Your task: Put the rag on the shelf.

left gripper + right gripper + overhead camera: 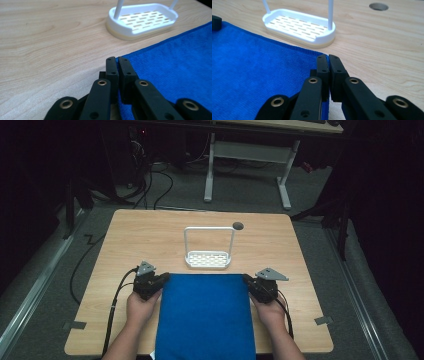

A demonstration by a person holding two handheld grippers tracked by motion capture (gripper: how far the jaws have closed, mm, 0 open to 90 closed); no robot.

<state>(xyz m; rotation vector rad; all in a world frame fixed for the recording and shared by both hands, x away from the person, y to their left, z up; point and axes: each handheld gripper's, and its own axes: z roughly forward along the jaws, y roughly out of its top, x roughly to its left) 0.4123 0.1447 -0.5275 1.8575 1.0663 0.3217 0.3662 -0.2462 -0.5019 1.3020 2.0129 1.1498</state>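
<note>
From the high view, a blue towel (206, 315) lies flat on the wooden table (145, 235), its long axis running from the person toward the far edge, with the left gripper (161, 281) at its far left corner and the right gripper (248, 281) at its far right corner; a white slotted rack (208, 259) stands just beyond the towel's far edge, between the two. In the left gripper view, the jaws are together, pinching the towel's corner, and the cloth spreads away to their right. In the right gripper view, the jaws are likewise clamped on the opposite corner, cloth spreading to their left, the rack ahead. Each hand is equally near its corner, so a lift or fold toward the person seems likely.
</note>
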